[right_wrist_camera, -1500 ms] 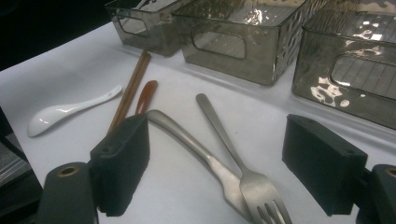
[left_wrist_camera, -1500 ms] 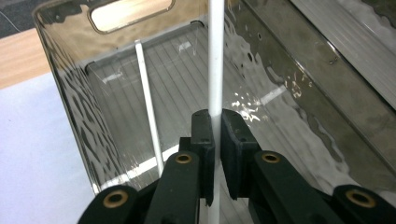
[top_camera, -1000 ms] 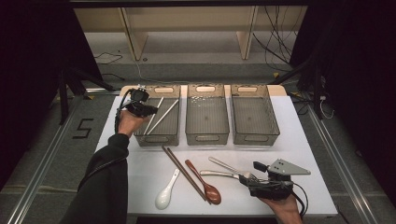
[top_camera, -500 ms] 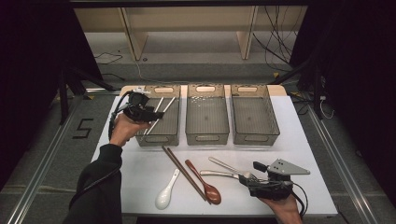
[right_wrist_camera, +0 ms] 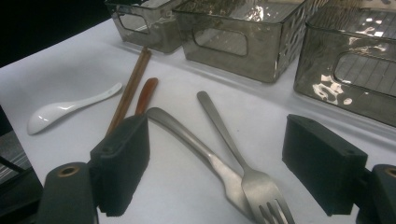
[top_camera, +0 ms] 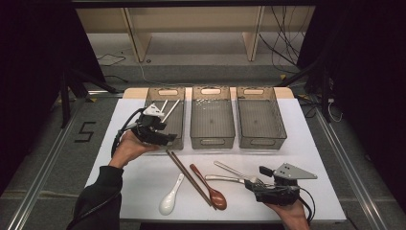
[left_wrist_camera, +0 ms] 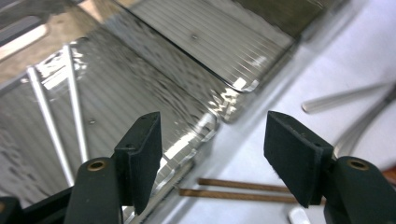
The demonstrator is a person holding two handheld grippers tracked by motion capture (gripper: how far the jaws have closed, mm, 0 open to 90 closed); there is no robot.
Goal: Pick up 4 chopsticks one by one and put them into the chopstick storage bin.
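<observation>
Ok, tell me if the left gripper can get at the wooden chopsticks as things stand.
Probably yes: the left gripper has its jaws open and empty, having just been opening, and the wooden chopsticks lie bare on the table just ahead.

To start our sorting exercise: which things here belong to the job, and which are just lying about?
Job: three bins, metal chopsticks, wooden chopsticks, white spoon, brown spoon, fork, metal spoon.
Lying about: floor cables, shelf frame, floor number.

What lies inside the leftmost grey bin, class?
Two metal chopsticks lie on the floor of the leftmost bin; in the high view the left gripper covers its near-left corner.
</observation>
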